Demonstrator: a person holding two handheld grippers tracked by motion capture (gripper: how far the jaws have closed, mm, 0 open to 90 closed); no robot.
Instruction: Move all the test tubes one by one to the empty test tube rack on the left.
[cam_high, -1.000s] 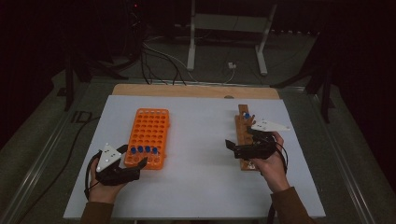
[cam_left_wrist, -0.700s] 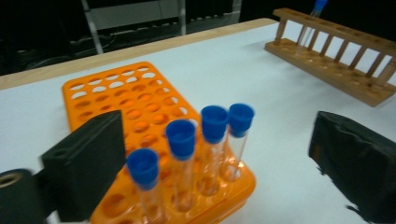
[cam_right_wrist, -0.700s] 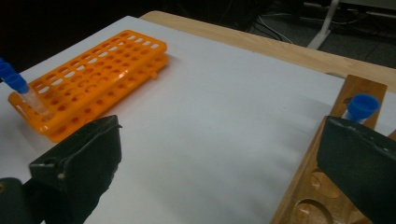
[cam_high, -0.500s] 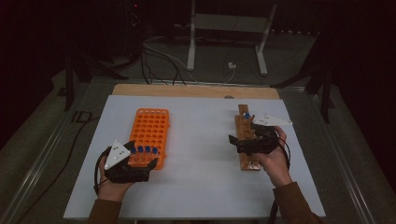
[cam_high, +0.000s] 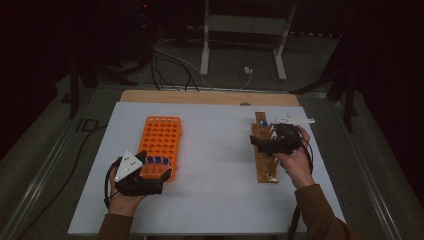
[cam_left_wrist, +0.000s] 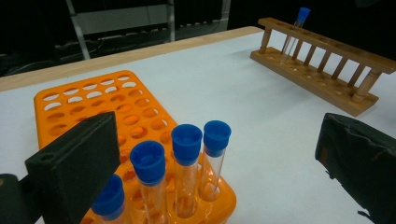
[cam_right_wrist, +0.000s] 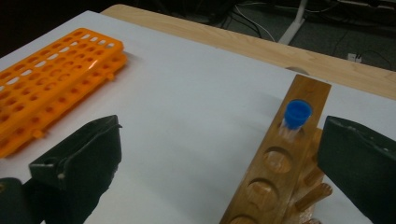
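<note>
While four blue-capped tubes (cam_left_wrist: 187, 168) stand upright in the near end of the orange rack (cam_high: 161, 145), the left tongs (cam_high: 156, 172) have just been opening around them, with jaws wide and not pressing any tube. On the white tabletop (cam_high: 215, 150), well apart, the right tongs (cam_high: 261, 144) stand open beside the wooden rack (cam_right_wrist: 280, 172), where one blue-capped tube (cam_right_wrist: 295, 117) stands.

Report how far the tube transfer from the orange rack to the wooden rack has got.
Done: one blue-capped tube stands in the wooden rack. In hand: nothing; the left gripper is open around the capped tubes at the near end of the orange rack, and the right gripper is open by the wooden rack. Left: four tubes remain in the orange rack.
</note>
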